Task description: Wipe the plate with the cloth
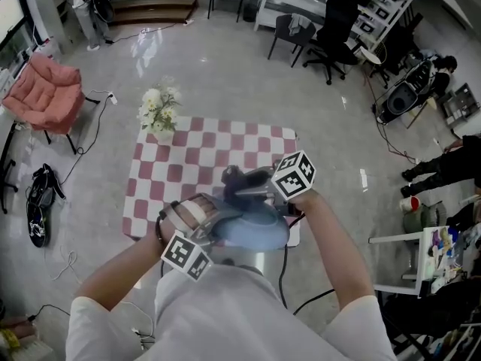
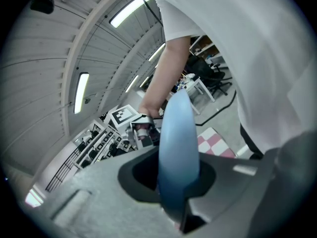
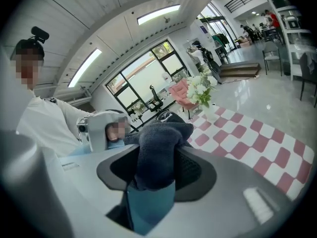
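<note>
Left tool [image 2: 174, 195] clamped on rim of blue plate [image 2: 177, 143], right tool [image 3: 152, 185] clamped on dark cloth [image 3: 158, 148] against plate, plate held over near edge of checked counter [image 1: 188, 168], flowers [image 1: 159, 111] at far-left corner, pink chair [image 1: 45, 92] beyond.

One plate [image 1: 254, 230], one cloth [image 1: 242, 179]

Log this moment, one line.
left gripper: shut on plate | right gripper: shut on cloth | plate over table near edge

Nothing readable here: no words, numbers or brand names in any view. The only print is black-and-white square patterns, on the marker cube [image 1: 293, 176] at centre frame and the second marker cube [image 1: 186, 256] lower left, with no letters.
</note>
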The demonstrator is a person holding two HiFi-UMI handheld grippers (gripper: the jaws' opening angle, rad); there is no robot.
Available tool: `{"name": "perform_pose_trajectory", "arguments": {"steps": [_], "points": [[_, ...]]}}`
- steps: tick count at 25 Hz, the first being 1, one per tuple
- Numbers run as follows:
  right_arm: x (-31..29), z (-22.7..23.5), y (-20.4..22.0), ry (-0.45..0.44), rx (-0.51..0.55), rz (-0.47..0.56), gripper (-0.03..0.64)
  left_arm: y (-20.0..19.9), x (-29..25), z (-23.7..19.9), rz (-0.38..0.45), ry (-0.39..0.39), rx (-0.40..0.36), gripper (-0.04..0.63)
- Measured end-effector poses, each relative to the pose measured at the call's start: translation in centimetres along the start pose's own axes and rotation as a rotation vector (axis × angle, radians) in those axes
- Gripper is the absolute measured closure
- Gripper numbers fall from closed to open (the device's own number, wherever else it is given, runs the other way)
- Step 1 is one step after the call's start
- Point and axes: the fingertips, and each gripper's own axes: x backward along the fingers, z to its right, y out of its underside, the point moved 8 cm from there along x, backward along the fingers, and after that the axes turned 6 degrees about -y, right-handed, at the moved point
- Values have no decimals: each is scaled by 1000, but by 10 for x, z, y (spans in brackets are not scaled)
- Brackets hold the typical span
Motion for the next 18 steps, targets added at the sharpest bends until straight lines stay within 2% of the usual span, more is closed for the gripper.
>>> {"name": "perform_pose_trajectory", "arguments": {"steps": [4,9,14,18], "points": [[-1,-6,-11,-34,11,50,414,1,0,1,-5,-8,-3,545],[6,3,-27,-4,-37,162,414,-5,0,0,3,-17,-21,545],[-16,4,-24,-6,-41,61,414,-10,0,0,6,-24,-66,545],[-18,16,-15,16,-91,65,414,-8,5,4,1,-25,-74,545]]}}
